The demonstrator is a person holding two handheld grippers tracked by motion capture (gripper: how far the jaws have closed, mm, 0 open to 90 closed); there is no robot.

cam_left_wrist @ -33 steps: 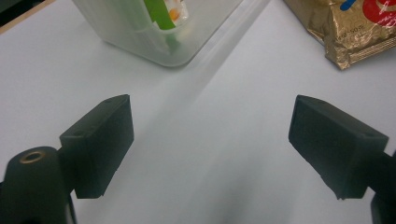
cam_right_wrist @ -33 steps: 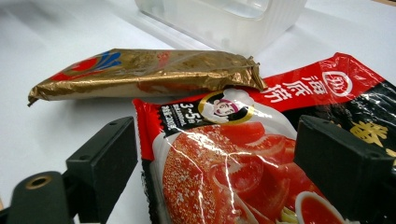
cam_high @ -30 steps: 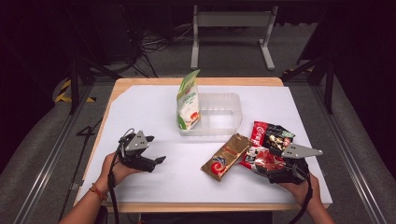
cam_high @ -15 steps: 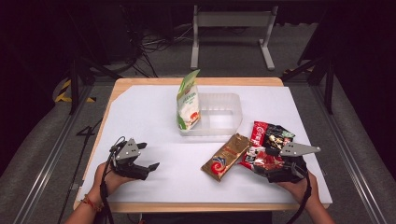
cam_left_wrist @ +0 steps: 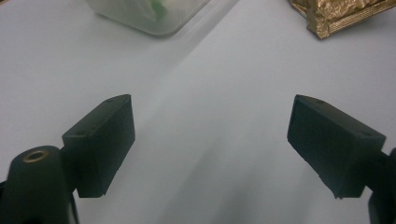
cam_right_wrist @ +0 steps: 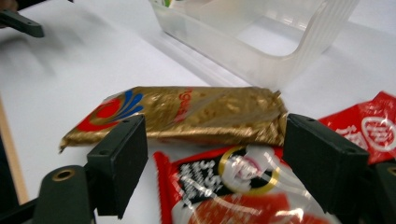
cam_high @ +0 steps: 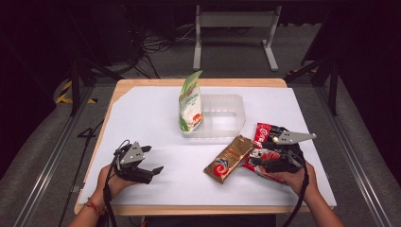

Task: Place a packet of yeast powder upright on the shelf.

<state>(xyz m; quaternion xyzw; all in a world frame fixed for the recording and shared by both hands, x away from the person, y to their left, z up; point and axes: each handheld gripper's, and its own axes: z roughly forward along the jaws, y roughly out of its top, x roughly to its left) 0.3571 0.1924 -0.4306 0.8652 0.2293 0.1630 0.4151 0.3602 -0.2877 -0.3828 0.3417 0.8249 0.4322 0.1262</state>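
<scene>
Green pouch point(cam_high: 190, 101) is judged already binned in clear tub point(cam_high: 231, 101); beside it gold packet point(cam_high: 229, 158) and red packet point(cam_high: 265, 146) are left, wide-open right gripper point(cam_high: 257, 161) and left gripper point(cam_high: 153, 158) holding nothing.

Wide open white table point(cam_high: 151, 118) ahead of the left gripper point(cam_high: 147, 160) — jaws spread, nothing between them. Over on the right it's crowded: the gold packet point(cam_high: 228, 159) lies just beyond the right gripper point(cam_high: 259, 153), red packets point(cam_high: 267, 142) under its parted jaws. Farther back the clear tray point(cam_high: 226, 120) and upright green pouch point(cam_high: 190, 101) block mid-table.
</scene>
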